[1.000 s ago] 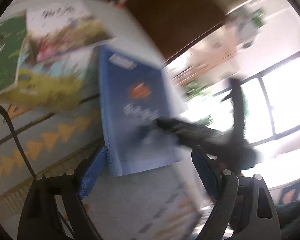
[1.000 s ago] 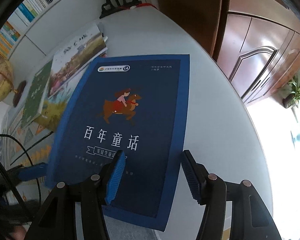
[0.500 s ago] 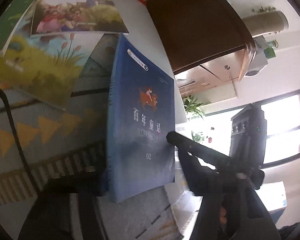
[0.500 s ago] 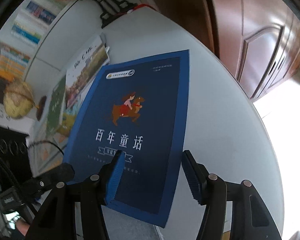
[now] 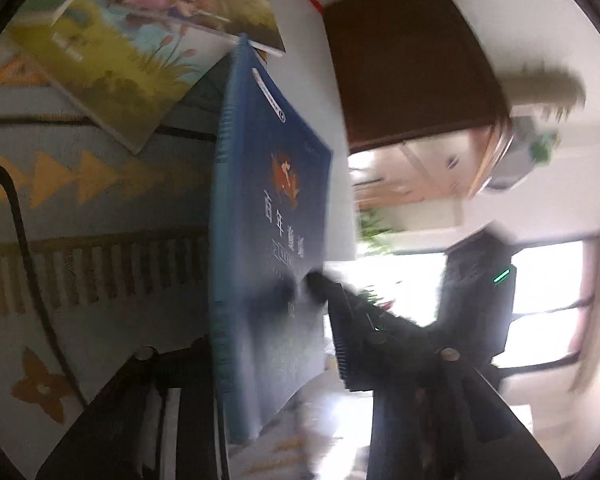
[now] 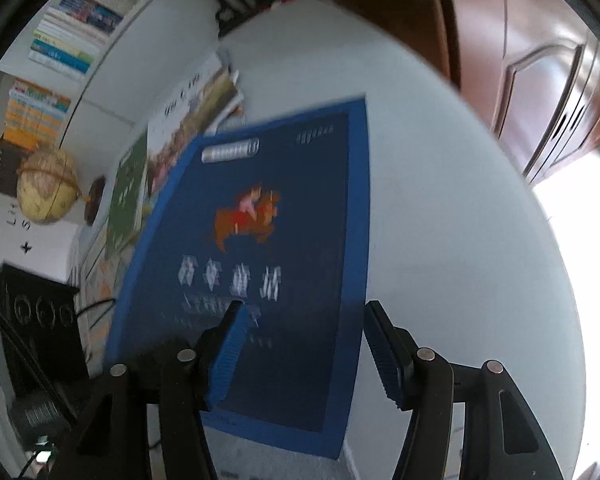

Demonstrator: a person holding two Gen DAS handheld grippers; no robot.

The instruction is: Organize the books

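A dark blue book (image 5: 268, 240) with a horse-and-rider cover lies on the white table (image 6: 440, 220), its spine side tilted up. My left gripper (image 5: 272, 340) has the book's near spine edge between its jaws, which are closing, and the pads press on it. In the right wrist view the same blue book (image 6: 284, 240) fills the middle. My right gripper (image 6: 304, 344) hangs open over the book's near end, one finger above the cover and the other by the right edge. One of its fingers (image 5: 320, 280) shows against the cover in the left wrist view.
A yellow-green picture book (image 5: 112, 68), a meadow-cover book (image 5: 204, 4) and a green book (image 6: 128, 196) overlap beyond the blue one. A patterned mat (image 5: 80, 220) and a black cable (image 5: 24, 240) lie left. A globe (image 6: 46, 184), shelved books (image 6: 72, 28) and a wooden cabinet (image 6: 540, 80) surround the table.
My left gripper rolled, sank and closed its wide-open jaws onto the blue book's spine edge, which now tilts up. The right gripper stayed open over the cover.
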